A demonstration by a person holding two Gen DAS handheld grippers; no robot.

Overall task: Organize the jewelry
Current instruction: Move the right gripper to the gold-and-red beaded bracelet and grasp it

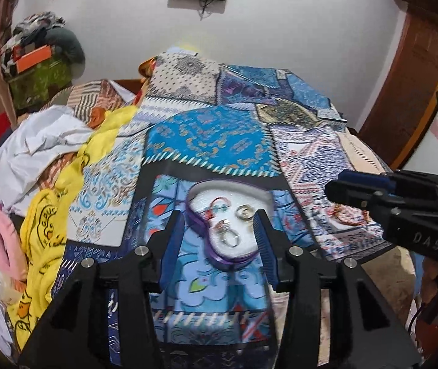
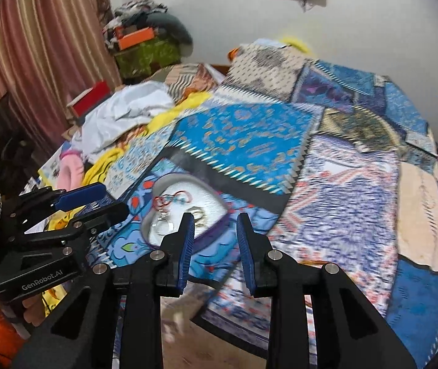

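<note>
1. Presently, in the left wrist view, the left gripper (image 1: 219, 230) is seen with its blue-padded fingers spread wide and nothing held between them.
2. A heart-shaped jewelry tray (image 1: 202, 240), purple-walled with a white lining, is framed by the two fingertips, lying at 12 o'clock from the gap and just ahead of it on the patchwork bedspread (image 1: 212, 141).
3. Inside the tray a red chain (image 1: 215, 207) is noted at 11 o'clock, gold rings (image 1: 245, 212) at 1 o'clock and silver rings (image 1: 228, 235) near centre. The tray's long axis is judged to run from 11 to 5 o'clock, slightly skewed to the finger line.
4. More loose jewelry (image 1: 349, 215) is seen at 3 o'clock on the spread, under the right gripper (image 1: 332, 192), outside the tray. Its exact kind cannot be told.
5. In the right wrist view, the right gripper (image 2: 215, 224) is recorded as partly open and empty; the tray (image 2: 215, 233) lies at 10 to 11 o'clock from its tips, partly hidden by the left-hand finger.
6. The left gripper (image 2: 117, 201) is seen at 9 o'clock beside the tray.
7. Judgement: the left gripper is nearer the tray and better aligned; the right is nearer the stray pieces.
</note>
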